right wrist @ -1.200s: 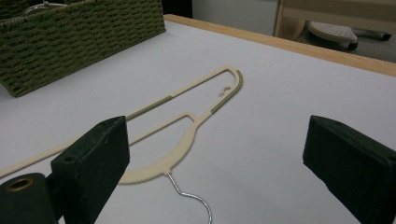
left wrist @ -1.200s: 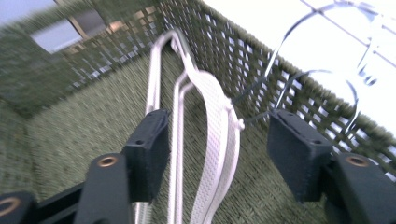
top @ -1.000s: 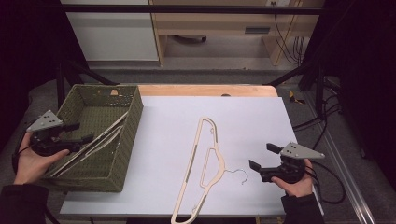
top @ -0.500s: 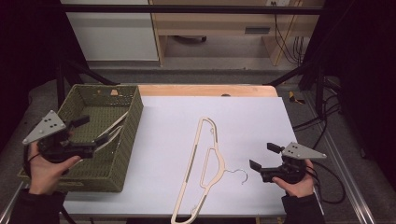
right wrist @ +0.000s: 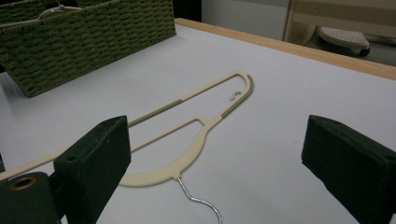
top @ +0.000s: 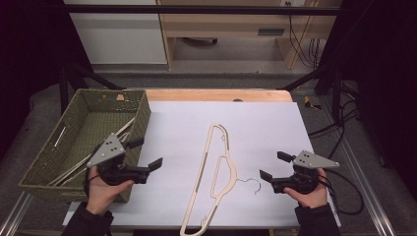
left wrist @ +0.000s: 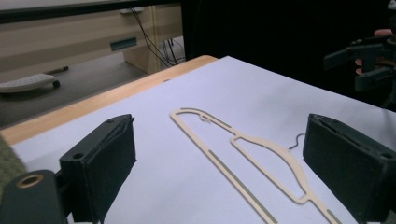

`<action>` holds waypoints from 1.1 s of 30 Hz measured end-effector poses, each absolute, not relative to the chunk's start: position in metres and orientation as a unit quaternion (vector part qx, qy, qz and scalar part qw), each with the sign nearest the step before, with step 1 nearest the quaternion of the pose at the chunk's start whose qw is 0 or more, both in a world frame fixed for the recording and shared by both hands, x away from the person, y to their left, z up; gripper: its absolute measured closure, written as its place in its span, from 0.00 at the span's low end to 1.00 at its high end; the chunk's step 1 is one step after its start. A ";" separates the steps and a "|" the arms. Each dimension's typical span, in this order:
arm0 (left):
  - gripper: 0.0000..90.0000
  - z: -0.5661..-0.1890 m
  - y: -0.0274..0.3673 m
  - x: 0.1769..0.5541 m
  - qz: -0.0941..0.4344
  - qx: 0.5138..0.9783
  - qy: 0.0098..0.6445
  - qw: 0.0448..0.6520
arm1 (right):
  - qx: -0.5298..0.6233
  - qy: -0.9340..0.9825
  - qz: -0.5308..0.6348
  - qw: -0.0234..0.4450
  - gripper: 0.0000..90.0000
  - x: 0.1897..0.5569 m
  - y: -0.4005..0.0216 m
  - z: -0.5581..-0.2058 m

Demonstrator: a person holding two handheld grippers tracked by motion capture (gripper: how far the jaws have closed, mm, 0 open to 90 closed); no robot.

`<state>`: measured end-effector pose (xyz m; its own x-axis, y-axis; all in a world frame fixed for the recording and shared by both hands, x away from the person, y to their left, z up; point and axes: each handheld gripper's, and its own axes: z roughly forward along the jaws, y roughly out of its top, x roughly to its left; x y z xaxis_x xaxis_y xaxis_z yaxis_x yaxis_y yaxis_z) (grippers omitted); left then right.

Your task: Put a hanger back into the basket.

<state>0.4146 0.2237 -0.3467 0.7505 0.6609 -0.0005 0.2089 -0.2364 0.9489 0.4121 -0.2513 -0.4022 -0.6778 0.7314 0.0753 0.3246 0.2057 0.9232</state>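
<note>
at the far left of the table (top: 255,118) stands a green woven basket (top: 140,115), with pale hangers (top: 74,167) lying slanted inside it against its right wall. just in front of the basket's near right corner, the left gripper (top: 146,154) is held level over the white table surface, pointing to the right toward the middle. its jaws have just been opening and now stand wide apart with nothing between them; in the left gripper view the two black pads (left wrist: 105,163) frame bare table and the hanger beyond.

in the middle of the table lies the task's thing, a cream hanger (top: 216,172), flat on the surface, long and narrow, running from the near edge up toward the far side. its curved shoulder part bulges to the right, and its thin metal hook (top: 251,183) sticks out to the right, toward the right gripper. nothing touches it. it sits well apart from the basket, between the two grippers.

at the near right, the right gripper (top: 274,165) is held in the person's hand close above the table, pointing left at the hanger's hook, which lies just beside its tips without touching. its jaws are wide open and hold nothing; in the right gripper view the hook and the curved shoulder lie ahead between the two pads (right wrist: 95,161), with the basket far off at the upper left.
</note>
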 end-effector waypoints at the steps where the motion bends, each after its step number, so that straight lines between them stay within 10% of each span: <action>1: 0.10 -0.351 0.218 0.414 0.208 0.759 0.286 0.546 | 0.352 0.752 0.523 0.194 0.10 0.412 -0.251 -0.403; 33: 0.12 -0.425 0.141 0.408 0.131 0.822 0.258 0.491 | 0.303 0.817 0.466 0.154 0.30 0.427 -0.217 -0.438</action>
